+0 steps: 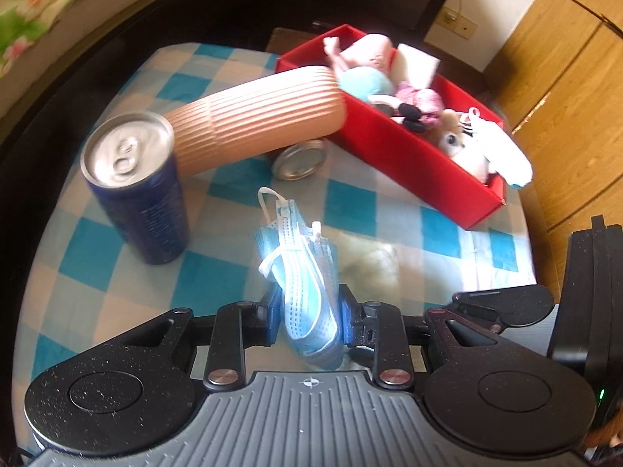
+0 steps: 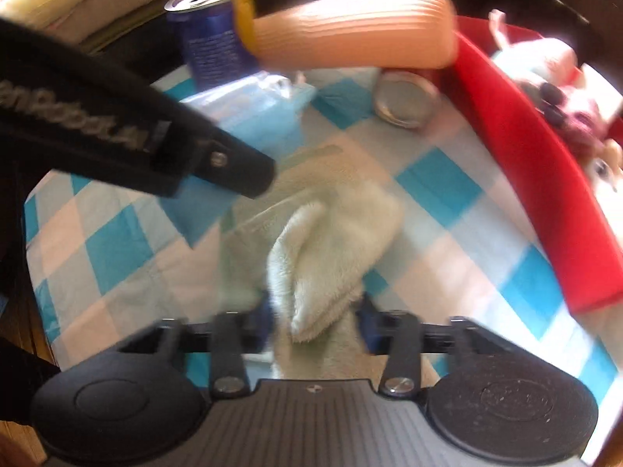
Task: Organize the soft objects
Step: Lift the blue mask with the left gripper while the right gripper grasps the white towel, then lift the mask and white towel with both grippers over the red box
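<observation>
**A:** Left wrist view first, biggest things down. We see the checked tablecloth [image 1: 117, 272], then the red box [image 1: 409, 148] at its far right, already holding plush toys [image 1: 366, 78] and a white cloth [image 1: 510, 155]. A ribbed tan sleeve [image 1: 264, 120] leans on the box's near end, with a blue can [image 1: 136, 194] standing beside it and a smaller tin [image 1: 300, 159] lying underneath.

**B:** And what we carry?

**A:** Our left gripper [image 1: 311, 315] pinches the folded blue face mask [image 1: 307, 272], which sticks out forward between the pads. In the right wrist view, our right gripper [image 2: 315, 315] is closed on a fold of the pale fleece cloth [image 2: 335, 241]; the rest of it lies on the table.

**B:** So how do we do this well?

**A:** We judge both belong in the box. We lift the cloth until its tail clears the table, keep the two grippers apart, and pass over the sleeve and can, not through them. The mask's loose loops could snag the box wall.
</observation>
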Demonstrator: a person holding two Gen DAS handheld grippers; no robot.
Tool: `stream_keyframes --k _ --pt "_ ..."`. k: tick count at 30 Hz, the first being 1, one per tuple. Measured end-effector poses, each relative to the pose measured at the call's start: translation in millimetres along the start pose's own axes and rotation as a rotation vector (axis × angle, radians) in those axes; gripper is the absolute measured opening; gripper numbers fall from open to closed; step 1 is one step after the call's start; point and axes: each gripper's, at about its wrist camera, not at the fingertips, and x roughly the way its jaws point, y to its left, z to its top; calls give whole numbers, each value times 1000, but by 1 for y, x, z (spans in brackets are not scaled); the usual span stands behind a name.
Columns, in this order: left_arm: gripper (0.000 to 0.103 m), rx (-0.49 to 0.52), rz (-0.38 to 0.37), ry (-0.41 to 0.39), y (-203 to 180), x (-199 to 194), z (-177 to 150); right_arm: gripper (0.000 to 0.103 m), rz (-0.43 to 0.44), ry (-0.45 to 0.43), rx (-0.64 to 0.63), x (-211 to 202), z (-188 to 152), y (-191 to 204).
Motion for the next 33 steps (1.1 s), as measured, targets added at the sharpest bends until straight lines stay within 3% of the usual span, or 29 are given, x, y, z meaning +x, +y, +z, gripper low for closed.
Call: stream_keyframes --k 5,14,16,17,18,19,20,25,27,29,31,33 --pt "30 29 -11 14 -13 4 -1 5 -18 32 61 -13 -23 -19" --pt "34 168 0 93 -51 31 -19 7 -77 51 199 -37 -63 -59" --pt "40 197 18 104 -56 35 -23 33 -124 36 194 -41 -72 -60" --pt "43 213 26 112 -59 37 -25 65 -146 44 181 -40 -73 -60" --pt "55 221 36 118 -60 39 -26 79 -151 40 174 -41 -73 -61" --pt "69 219 48 122 -60 40 -27 79 -144 26 176 -45 -73 -62" --pt "73 215 53 124 -59 42 -27 79 -135 21 182 -47 -71 -62" --pt "80 214 89 147 -59 54 -27 80 -141 -5 195 -40 -56 -68" --pt "80 217 100 161 -59 61 -29 80 -151 23 191 -28 -53 -68" --pt "76 219 92 166 -60 66 -32 79 -180 54 177 -9 -55 -69" --pt "58 239 95 175 -63 70 -37 78 -168 52 185 -6 -59 -72" --pt "51 269 114 185 -67 73 -43 66 -133 52 226 -10 -62 -78"
